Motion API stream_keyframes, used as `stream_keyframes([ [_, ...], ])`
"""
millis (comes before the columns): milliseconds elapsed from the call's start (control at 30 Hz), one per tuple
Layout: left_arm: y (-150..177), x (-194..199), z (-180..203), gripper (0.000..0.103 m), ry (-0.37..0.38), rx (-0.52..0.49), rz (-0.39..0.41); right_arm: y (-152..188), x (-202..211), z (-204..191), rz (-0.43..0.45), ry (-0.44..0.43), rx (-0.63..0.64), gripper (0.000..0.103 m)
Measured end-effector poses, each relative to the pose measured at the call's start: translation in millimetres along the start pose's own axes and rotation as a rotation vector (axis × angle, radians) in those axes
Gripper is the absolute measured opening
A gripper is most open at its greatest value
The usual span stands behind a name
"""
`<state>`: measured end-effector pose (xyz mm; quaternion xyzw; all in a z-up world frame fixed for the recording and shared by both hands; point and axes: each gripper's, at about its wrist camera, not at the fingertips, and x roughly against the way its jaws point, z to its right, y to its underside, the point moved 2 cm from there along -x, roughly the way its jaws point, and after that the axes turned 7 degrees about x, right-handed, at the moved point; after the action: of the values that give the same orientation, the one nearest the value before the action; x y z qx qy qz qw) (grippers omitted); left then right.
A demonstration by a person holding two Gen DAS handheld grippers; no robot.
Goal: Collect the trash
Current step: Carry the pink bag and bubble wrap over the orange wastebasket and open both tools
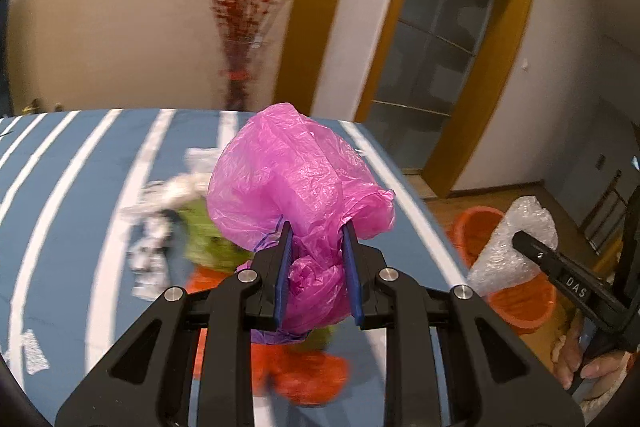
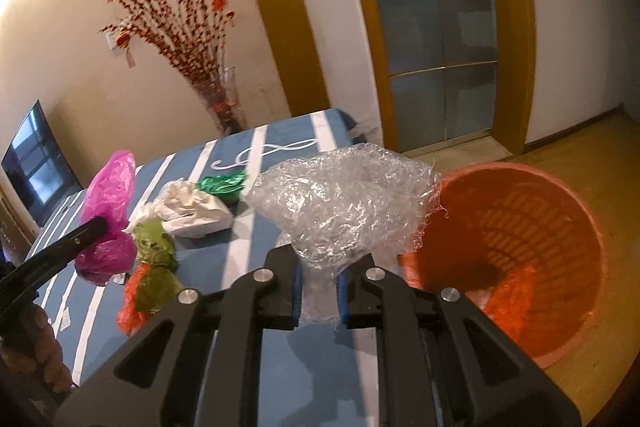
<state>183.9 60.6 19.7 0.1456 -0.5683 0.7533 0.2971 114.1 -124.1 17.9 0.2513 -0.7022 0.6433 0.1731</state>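
Trash is spread over a blue surface (image 2: 280, 139) with white stripes and partly lifted off it. Left tongs (image 1: 316, 239) pinch a crumpled pink plastic bag (image 1: 296, 179), which bulges upward beyond the blue pads (image 1: 282, 279). Right tongs (image 2: 319, 283) pinch a wad of clear bubble wrap (image 2: 344, 199), held just left of an orange basket (image 2: 520, 227); the wrap's edge overlaps the basket's near-left rim in the right wrist view, and contact cannot be judged. The basket stands on a wooden floor (image 2: 580, 147) to the right of the surface, with a scrap of orange material inside. Remaining on the surface: a white crumpled bag (image 2: 192, 211), a green shiny wad (image 2: 224, 185) beyond it, olive-green wrappers (image 2: 154, 247) and an orange mesh piece (image 2: 130, 303) nearer. Left wrist view is motion-blurred over these items. A vase of red branches (image 2: 220, 95) stands against the far wall.
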Motion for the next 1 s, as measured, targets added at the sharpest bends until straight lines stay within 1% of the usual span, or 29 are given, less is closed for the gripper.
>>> stream_keyframes([
  [300,16,-22,75,0.023,0.132,-0.054,-0.052,10,28,52,0.020,0.082,-0.048,0.015],
  [400,20,-29,95,0.023,0.164,-0.069,-0.068,14,34,68,0.024,0.104,-0.068,0.015],
  [733,33,-57,143,0.023,0.234,-0.114,-0.129,22,41,115,0.028,0.163,-0.118,0.015],
  [833,42,-63,162,0.023,0.258,-0.129,-0.152,24,42,127,0.027,0.174,-0.133,0.015],
  [1000,48,-76,179,0.023,0.291,-0.152,-0.182,27,41,146,0.023,0.193,-0.159,0.015],
])
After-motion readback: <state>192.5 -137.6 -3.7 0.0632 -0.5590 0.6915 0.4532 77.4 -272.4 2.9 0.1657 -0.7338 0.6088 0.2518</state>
